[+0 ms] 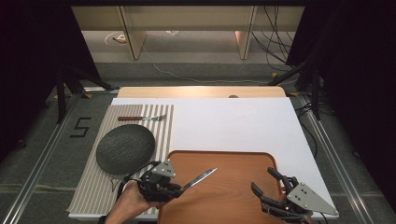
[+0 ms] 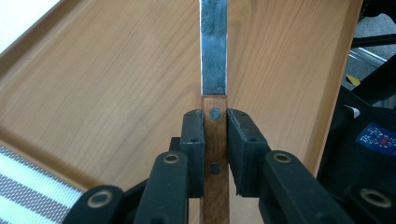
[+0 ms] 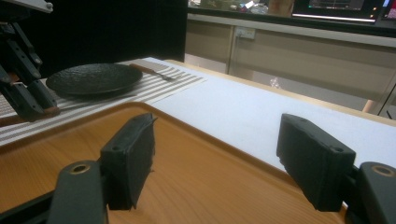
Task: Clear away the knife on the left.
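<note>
High view: the left gripper (image 1: 180, 189) is clamped on a knife (image 1: 200, 178) by its wooden handle, blade out over the wooden tray (image 1: 233, 161). The right gripper (image 1: 265, 179) hangs over the tray's right side, jaws spread, nothing between them. Plate (image 1: 125, 149) and fork (image 1: 142, 118) sit on the striped mat (image 1: 93, 186).

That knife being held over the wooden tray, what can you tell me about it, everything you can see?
The knife is a table knife with a plain, dull silvery blade and a flat brown handle that looks like wood, set with two round rivets. The left gripper is shut on the handle, one black jaw on each side. The blade sticks out beyond the jaws over the wooden tray, pointing away from the person and to the right.
</note>
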Action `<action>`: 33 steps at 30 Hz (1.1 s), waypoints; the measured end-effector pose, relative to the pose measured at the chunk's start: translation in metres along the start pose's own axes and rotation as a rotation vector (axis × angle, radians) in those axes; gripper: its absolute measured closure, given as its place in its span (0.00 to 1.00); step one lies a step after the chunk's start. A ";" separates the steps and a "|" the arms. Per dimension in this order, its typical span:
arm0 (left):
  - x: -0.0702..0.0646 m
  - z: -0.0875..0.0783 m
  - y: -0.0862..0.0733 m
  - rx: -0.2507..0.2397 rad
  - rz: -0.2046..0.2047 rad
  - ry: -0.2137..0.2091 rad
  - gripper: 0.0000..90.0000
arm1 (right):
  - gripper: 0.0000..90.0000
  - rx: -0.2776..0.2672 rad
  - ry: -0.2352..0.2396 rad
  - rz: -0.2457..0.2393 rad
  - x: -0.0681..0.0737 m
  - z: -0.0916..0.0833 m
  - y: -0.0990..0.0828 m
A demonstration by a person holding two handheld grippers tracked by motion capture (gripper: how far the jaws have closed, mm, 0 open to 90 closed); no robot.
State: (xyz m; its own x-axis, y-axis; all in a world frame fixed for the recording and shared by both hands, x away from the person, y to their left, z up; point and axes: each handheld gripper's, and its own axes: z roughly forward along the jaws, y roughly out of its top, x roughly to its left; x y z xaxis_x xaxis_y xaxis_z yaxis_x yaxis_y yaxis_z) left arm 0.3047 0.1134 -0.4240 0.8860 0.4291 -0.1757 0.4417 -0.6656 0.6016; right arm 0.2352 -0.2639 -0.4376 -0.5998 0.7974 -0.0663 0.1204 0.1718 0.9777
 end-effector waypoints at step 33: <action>-0.003 0.050 0.004 0.164 -0.035 -0.078 0.85 | 0.32 0.003 0.004 -0.004 0.000 0.001 0.000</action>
State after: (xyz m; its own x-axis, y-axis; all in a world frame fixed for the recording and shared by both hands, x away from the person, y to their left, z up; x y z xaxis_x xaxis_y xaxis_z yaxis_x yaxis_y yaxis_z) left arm 0.3113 0.0786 -0.4601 0.8751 0.4096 -0.2577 0.4839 -0.7447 0.4597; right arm 0.2355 -0.2633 -0.4380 -0.6031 0.7946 -0.0699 0.1200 0.1770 0.9769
